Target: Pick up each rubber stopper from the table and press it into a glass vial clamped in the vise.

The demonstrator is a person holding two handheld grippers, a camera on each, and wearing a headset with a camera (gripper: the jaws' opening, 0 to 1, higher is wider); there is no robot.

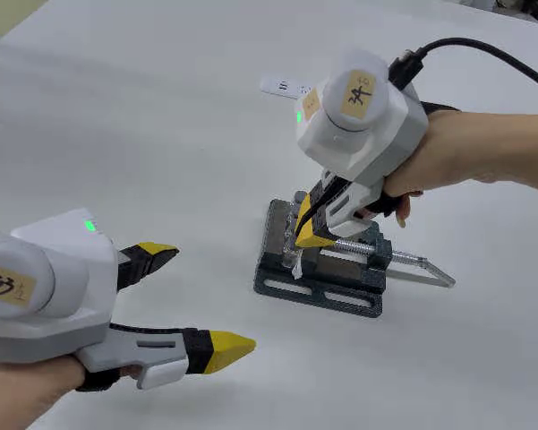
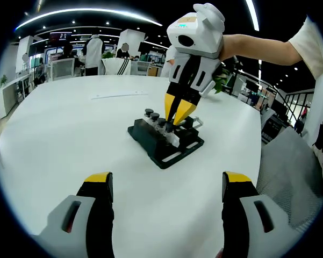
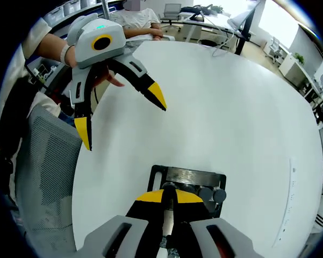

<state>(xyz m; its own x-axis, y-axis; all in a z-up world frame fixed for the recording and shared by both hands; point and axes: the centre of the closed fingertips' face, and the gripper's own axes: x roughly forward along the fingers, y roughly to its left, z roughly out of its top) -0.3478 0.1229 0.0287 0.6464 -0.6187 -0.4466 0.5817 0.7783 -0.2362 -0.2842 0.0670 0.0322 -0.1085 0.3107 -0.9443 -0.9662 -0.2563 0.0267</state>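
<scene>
Holding the right tool (image 1: 309,235) narrow, tips down on the vials (image 2: 156,121) in the vise (image 1: 336,285) — seemingly to press a stopper — and the left tool (image 1: 206,298) wide, aside to leave room.

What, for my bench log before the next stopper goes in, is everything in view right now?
table: one, white, under everything
vise: one, black, on the table right of centre
stoppered vials: at least two, dark stoppers, in a row in the vise; exact count unclear
paper strip: one, white, flat on the table beyond the vise
mesh chair: one, grey, at the table's edge
cable: one, black, trailing from the right gripper
left gripper: white body, black jaws with yellow tips, open, above the table away from the vise
right gripper: same colours, jaws together, tips down at the vise; what they pinch is hidden
hands: two, one holding each gripper
</scene>
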